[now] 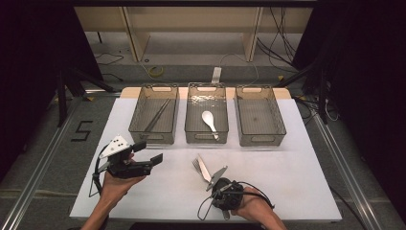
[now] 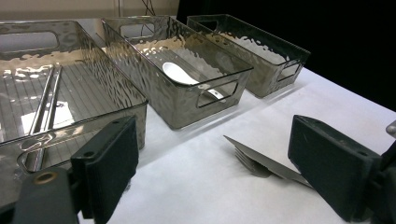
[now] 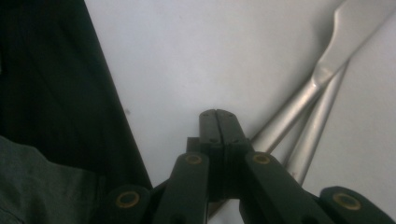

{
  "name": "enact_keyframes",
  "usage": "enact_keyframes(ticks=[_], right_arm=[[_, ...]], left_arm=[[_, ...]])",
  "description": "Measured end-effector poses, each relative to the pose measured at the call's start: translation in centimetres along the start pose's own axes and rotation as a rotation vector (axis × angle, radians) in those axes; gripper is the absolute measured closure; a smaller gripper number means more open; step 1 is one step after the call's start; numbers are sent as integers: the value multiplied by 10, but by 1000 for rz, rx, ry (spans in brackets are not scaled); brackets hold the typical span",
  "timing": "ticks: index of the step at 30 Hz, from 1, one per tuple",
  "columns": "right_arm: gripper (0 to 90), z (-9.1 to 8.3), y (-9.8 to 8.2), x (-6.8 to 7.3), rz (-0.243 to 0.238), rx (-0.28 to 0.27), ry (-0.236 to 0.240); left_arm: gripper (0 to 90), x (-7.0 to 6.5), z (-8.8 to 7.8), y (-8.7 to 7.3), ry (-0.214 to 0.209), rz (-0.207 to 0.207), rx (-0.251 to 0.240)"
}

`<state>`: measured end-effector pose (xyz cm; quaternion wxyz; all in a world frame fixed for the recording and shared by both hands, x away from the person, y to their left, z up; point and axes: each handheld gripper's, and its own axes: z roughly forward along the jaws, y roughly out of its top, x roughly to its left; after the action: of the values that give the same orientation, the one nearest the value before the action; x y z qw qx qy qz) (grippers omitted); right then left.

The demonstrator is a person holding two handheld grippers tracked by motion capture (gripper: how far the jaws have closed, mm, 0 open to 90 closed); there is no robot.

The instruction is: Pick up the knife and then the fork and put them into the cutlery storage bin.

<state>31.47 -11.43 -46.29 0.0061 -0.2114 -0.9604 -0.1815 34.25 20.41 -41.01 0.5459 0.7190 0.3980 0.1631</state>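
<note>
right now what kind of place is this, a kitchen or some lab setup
Most likely a lab recording station, not a kitchen: a white table ringed by black curtains, loose cables on the floor behind, and three clear bins lined up for sorting a knife and fork.

Three clear plastic bins stand in a row: left bin (image 1: 154, 115), middle bin (image 1: 206, 115), right bin (image 1: 260, 116). One pair of chopsticks (image 1: 156, 115) lies in the left bin, one white spoon (image 1: 209, 122) in the middle. One knife (image 1: 204, 168) and one fork (image 1: 197, 166) rest on the bench (image 1: 287, 182). Two hand-held grippers: left (image 1: 149, 153), right (image 1: 225, 189).
</note>
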Motion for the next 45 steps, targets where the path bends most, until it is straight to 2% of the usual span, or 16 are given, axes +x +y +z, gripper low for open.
enact_keyframes(ticks=[2,4,5,7,9,12,16,24,26,27,29,31,34,36,40,45], right_arm=[[900,-2,-3,-3,-10,7,-11],[900,-3,-5,-3,16,13,-14],[900,-4,-7,-6,-3,18,-21],[900,-6,-8,-6,36,27,-13],[900,-6,-11,-11,4,26,-27],[900,-8,-12,-12,49,32,-22],[900,-9,-15,-16,16,37,-44],[900,-12,-18,-24,67,43,-57],[900,-11,-18,-25,45,43,-64],[900,-11,-17,-22,73,48,-67],[900,-12,-16,-21,77,59,-72],[894,-15,-16,-22,56,51,-78],[756,-27,-14,-24,76,-7,-63],[645,-34,-13,-24,105,-39,-87],[489,-37,-13,-27,123,-38,-122],[412,-31,-11,-29,163,-20,-120]], left_arm=[[157,0,0,0,0,-1,-1],[158,0,0,0,1,1,-1],[157,0,0,0,0,2,-1],[158,0,0,0,0,-1,-3],[157,0,0,0,1,1,-2],[158,0,0,0,0,-1,-2],[158,0,0,0,0,-1,-2],[158,0,0,0,1,1,-1],[158,0,1,0,0,1,-1],[158,0,1,0,1,2,-1],[158,0,1,0,0,3,0],[158,0,1,0,1,4,1],[158,1,1,0,1,3,2],[157,0,1,0,0,3,2],[157,0,1,0,-1,4,0],[157,0,1,0,1,3,0]])
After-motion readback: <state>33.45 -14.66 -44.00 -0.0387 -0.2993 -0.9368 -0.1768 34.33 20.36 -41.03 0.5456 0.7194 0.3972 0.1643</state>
